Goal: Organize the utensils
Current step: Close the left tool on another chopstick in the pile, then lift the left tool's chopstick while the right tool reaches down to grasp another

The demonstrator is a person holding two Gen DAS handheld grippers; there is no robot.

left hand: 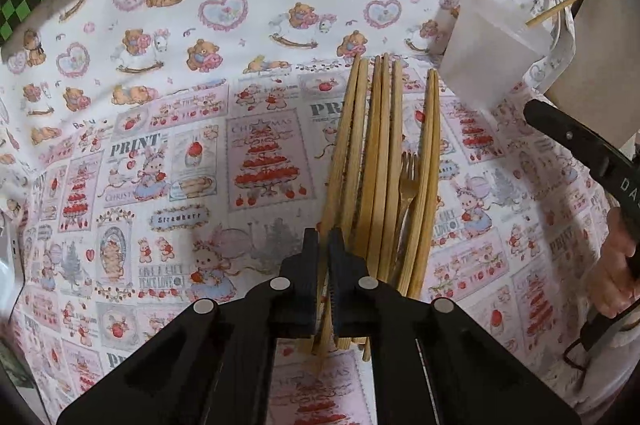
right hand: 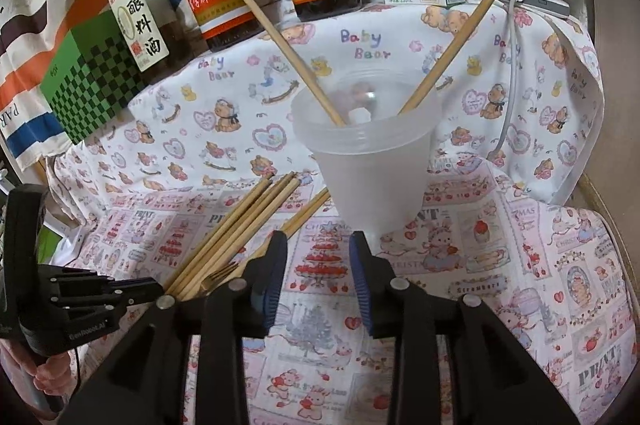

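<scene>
A: Where are the chopsticks [left hand: 380,161]?
B: Bundled flat on the bench cloth [left hand: 160,153] just beside the plastic cup [right hand: 372,161], a wooden fork [left hand: 408,181] among them. Two more chopsticks stand inside the cup.
A: And the grippers?
B: The left gripper [left hand: 323,245] is clenched on one chopstick's end; the right gripper [right hand: 318,265] is released, jaws apart near the cup's base.

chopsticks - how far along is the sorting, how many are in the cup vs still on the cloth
Done: two chopsticks already stand in the plastic cup. In hand: the left gripper is shut on one chopstick at the near end of the pile. Left: the other loose chopsticks and a wooden fork lie on the cloth. The right gripper is open and empty.
</scene>
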